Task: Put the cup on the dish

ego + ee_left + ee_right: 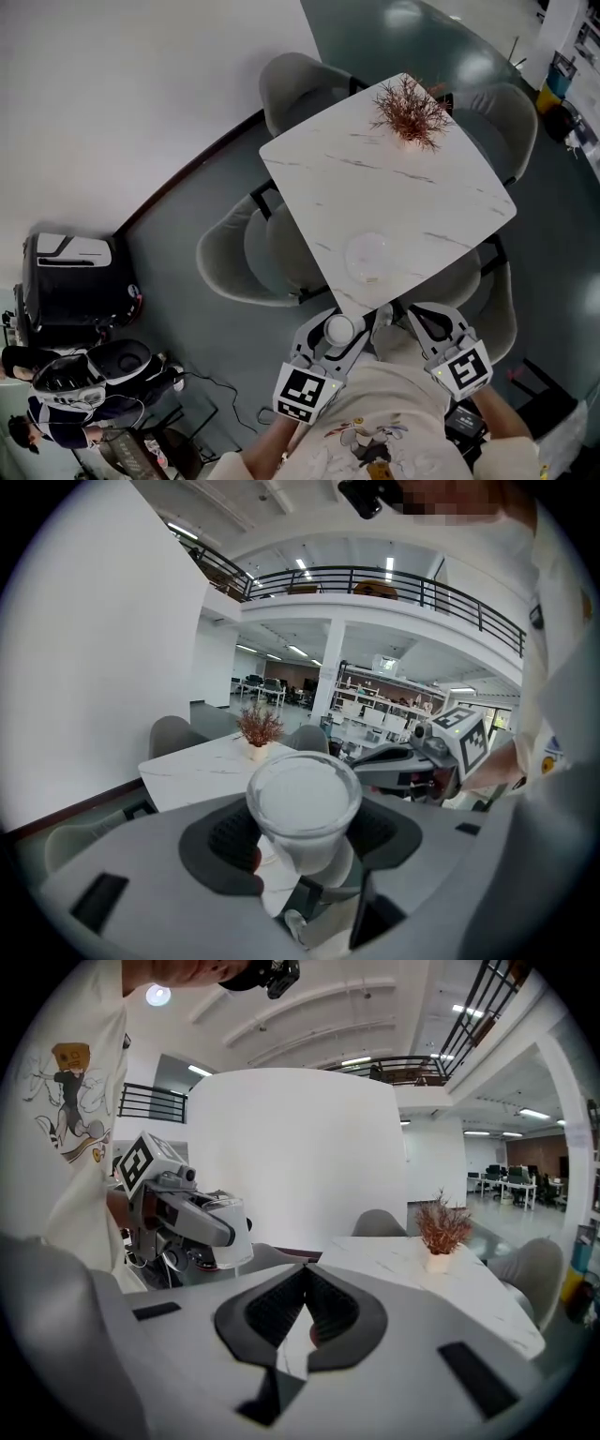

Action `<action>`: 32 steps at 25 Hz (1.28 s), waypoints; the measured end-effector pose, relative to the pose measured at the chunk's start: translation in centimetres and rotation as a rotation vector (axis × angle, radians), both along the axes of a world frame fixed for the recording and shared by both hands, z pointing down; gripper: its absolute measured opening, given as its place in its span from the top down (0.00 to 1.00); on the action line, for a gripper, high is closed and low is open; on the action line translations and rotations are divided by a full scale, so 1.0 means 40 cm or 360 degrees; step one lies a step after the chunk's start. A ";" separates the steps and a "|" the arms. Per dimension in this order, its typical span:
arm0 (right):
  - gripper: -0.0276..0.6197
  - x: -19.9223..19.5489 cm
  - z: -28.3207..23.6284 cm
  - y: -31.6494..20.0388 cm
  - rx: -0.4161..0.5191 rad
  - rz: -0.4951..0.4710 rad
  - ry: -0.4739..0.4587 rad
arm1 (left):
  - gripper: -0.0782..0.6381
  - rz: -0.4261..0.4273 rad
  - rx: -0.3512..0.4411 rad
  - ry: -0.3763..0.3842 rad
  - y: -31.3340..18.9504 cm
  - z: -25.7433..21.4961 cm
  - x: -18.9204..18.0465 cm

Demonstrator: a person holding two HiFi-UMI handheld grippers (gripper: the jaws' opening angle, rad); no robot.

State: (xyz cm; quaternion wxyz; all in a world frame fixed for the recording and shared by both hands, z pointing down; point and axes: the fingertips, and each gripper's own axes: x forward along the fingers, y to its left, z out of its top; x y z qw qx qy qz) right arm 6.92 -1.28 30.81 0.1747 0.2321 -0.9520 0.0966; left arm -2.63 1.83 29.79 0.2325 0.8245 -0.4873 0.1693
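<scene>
The white marble table (394, 187) fills the middle of the head view, and we place everything against it. Grey chairs (298, 82) ring it on several sides. A reddish dried plant (410, 108) in a small pot stands at the table's far corner. The dish (367, 258), clear and hard to make out against the marble, lies on the table close to its near edge, on our side.

Both grippers hang just off that near edge, above our lap and not yet over the tabletop. The left gripper (305, 844) has its 2 jaws closed on the cup (302, 789), its ribbed pads (230, 841) pressing the wall on either side below the rim. The cup sits roughly upright, short of the dish and apart from it. The right gripper (306, 1309) sits beside the left one, also off the table's near edge, with its jaws brought together and nothing between them.

We judge the cup to be light and thin-walled, frosted plastic by its look, so it could flex under a hard squeeze and its smooth side could slip under a weak one. The present hold, across the upper wall, seems right to us. The dish looks light too and may skid on the marble if the cup lands off-centre.
</scene>
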 end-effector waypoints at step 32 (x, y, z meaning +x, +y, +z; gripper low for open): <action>0.95 -0.045 0.187 -0.142 -0.0136 0.0049 -0.0029 | 0.52 0.0008 0.0053 -0.0231 -0.190 0.201 0.001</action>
